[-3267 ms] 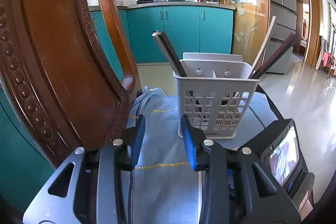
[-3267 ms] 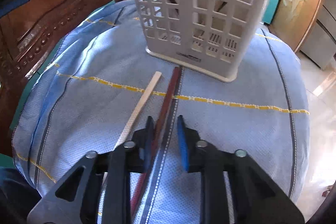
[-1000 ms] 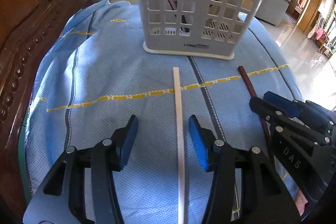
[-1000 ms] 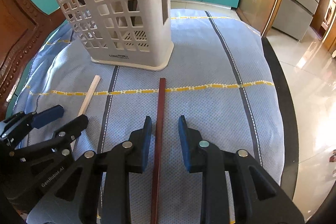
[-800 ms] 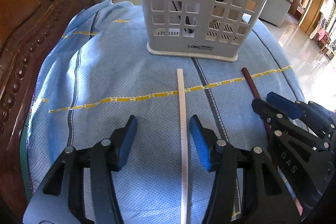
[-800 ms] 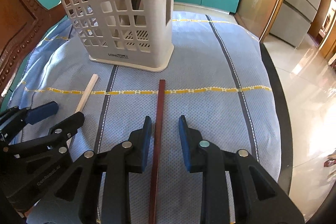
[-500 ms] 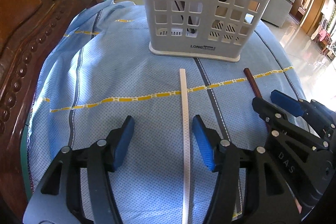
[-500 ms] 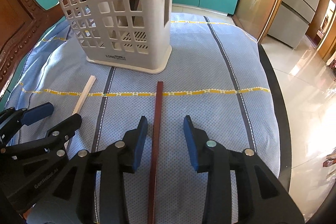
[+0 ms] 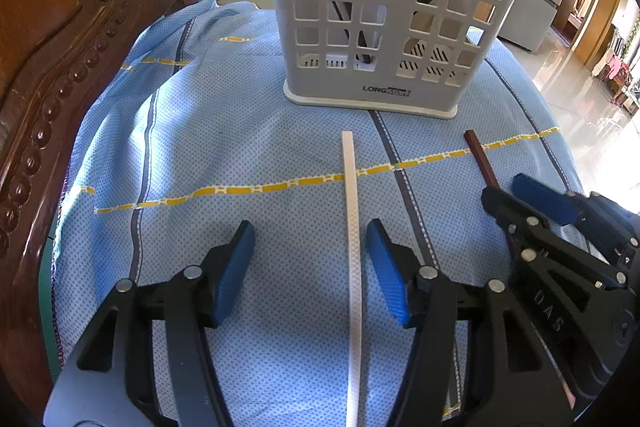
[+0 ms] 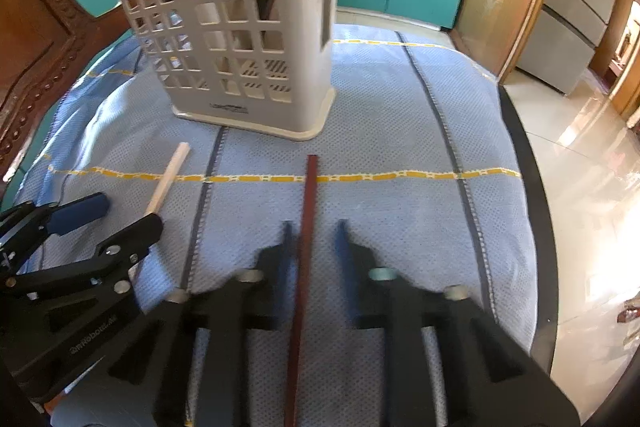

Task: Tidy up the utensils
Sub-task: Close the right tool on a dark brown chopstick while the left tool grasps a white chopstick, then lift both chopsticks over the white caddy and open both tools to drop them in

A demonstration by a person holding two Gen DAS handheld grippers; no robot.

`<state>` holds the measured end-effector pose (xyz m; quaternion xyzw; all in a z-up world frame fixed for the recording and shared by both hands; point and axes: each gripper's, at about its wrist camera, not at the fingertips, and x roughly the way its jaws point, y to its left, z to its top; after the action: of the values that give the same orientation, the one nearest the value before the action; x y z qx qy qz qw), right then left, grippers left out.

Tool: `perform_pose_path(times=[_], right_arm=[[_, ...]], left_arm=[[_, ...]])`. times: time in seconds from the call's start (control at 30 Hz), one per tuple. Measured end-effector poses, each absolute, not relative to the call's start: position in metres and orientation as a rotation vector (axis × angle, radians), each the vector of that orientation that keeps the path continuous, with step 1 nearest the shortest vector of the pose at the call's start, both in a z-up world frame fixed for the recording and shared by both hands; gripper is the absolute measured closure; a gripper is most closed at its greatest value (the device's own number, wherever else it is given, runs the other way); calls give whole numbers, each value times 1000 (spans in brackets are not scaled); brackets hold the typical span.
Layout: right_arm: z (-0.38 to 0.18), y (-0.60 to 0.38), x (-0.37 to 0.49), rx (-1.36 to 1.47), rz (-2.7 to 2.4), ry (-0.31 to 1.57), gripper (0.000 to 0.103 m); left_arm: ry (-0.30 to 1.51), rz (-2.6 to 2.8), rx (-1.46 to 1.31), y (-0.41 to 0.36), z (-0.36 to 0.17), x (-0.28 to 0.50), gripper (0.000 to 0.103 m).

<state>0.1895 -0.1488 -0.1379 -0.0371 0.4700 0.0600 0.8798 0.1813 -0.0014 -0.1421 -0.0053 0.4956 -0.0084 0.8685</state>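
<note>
- The white utensil basket (image 9: 384, 27) stands upright on the blue cloth (image 9: 240, 147). Through its grid holes some dark sticks are seen, leaning inside; in the right wrist view a pale stick comes out over its top rim at the left.
- The white chopstick (image 9: 352, 227) lies flat on the cloth in front of the basket, its far end near the basket base but not touching it.
- The left gripper (image 9: 308, 267) has its jaws wide apart. The white chopstick passes between them, close to the right blue pad, and I cannot tell if it touches.
- The dark red chopstick (image 10: 304, 247) lies flat on the cloth too, pointing toward the basket corner.
- The right gripper (image 10: 312, 239) has its jaws open at a moderate width around the dark red chopstick, which sits nearer the left finger. This view is blurred.
- A carved wooden chair (image 9: 48, 67) stands at the left of the cloth.
- Compared with half a second ago, both chopsticks lie in the same places, the left jaws are a little wider, and the right jaws have narrowed slightly.
</note>
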Motion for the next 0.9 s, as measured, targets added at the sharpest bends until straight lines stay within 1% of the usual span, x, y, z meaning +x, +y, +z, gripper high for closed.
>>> perform_pose_path(times=[0.03, 0.1, 0.13, 0.17, 0.2, 0.33, 0.53, 0.7, 0.77, 0.9], right_arm=[[-138, -149, 190, -68, 135, 983, 95], [-137, -147, 189, -63, 145, 985, 96], [-137, -148, 188, -53, 151, 986, 96], [-137, -149, 188, -35, 162, 989, 96], [-136, -149, 188, -23, 170, 990, 97], [-127, -152, 186, -24, 162, 946, 97], [-91, -159, 171, -3, 182, 822, 97], [-43, -173, 142, 21, 244, 666, 97], [-11, -188, 122, 65, 278, 576, 96], [27, -203, 105, 104, 278, 491, 96]], left_arm=[[1035, -22, -8, -2, -142, 181, 54], [1031, -32, -4, -4, -141, 181, 73], [1026, -38, -2, -5, -140, 181, 78], [1024, -41, -1, -5, -140, 181, 90], [1024, -40, -2, -6, -140, 181, 95], [982, -32, -14, -4, -133, 178, 96], [812, -17, 47, -10, -95, 157, 96], [688, -69, 48, -11, -54, 128, 96], [648, -83, 26, -8, -36, 118, 96], [568, -111, -25, -2, 3, 101, 96]])
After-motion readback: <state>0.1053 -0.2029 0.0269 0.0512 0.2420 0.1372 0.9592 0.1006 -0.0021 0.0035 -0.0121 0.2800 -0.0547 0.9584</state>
